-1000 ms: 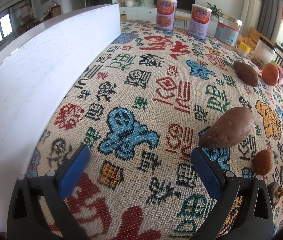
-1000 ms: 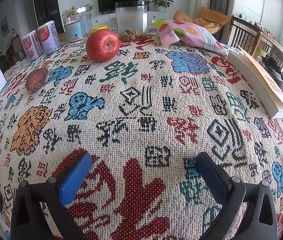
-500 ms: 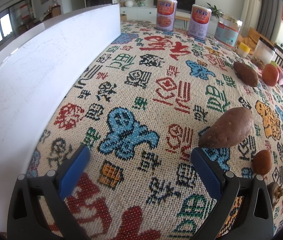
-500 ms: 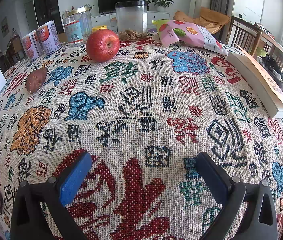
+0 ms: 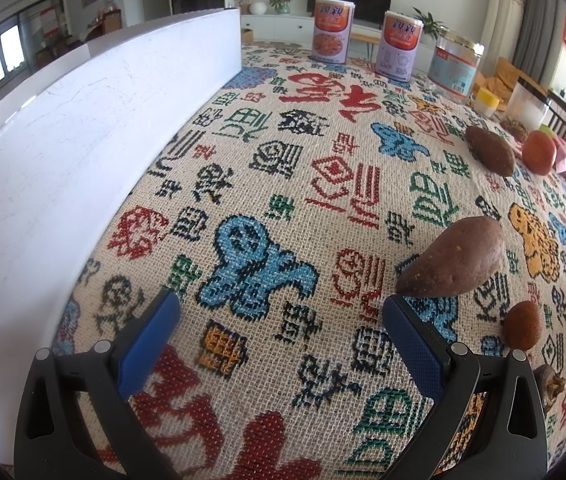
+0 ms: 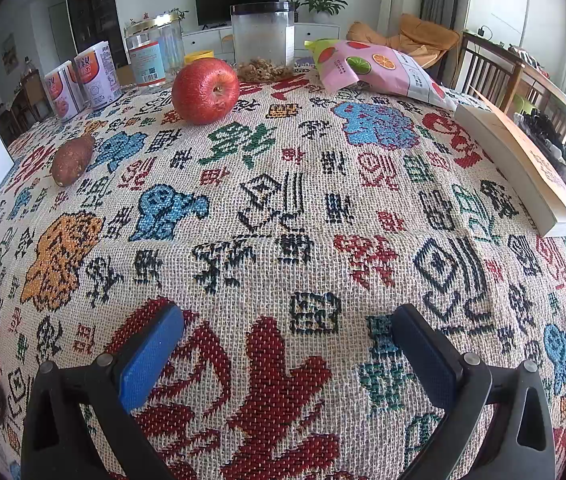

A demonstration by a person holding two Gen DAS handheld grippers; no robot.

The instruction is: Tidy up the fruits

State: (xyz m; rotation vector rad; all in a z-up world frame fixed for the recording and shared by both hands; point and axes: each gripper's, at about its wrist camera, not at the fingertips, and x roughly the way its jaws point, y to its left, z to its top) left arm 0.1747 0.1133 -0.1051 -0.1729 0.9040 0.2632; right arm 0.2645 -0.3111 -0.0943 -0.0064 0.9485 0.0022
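**Both claws wide apart and empty over the patterned desk**

On my left wrist view, the left claw (image 5: pixel 281 320) stands spread wide, its blue pads (image 5: pixel 145 344) holding nothing and hovering over the woven cloth (image 5: pixel 283 184) that covers the desk. The nearest sweet potato (image 5: pixel 453 258) lies just beyond the right pad, very close to its tip; I cannot tell whether they touch. A small brown fruit (image 5: pixel 522 325) sits just right of that finger, and a second sweet potato (image 5: pixel 490 151) lies farther off, with a red apple (image 5: pixel 539 152) just beside it to the right. A white board (image 5: pixel 83 140) runs along the left edge of the desk.

On my right wrist view, the right claw (image 6: pixel 287 340) is equally wide apart, gripping nothing, with only bare cloth between its fingers. The apple (image 6: pixel 205 90) stands far ahead and left, well apart from the claw. The farther sweet potato (image 6: pixel 71 159) lies at the left. A snack bag (image 6: pixel 375 70) and a book (image 6: pixel 523 160) rest on the far right.
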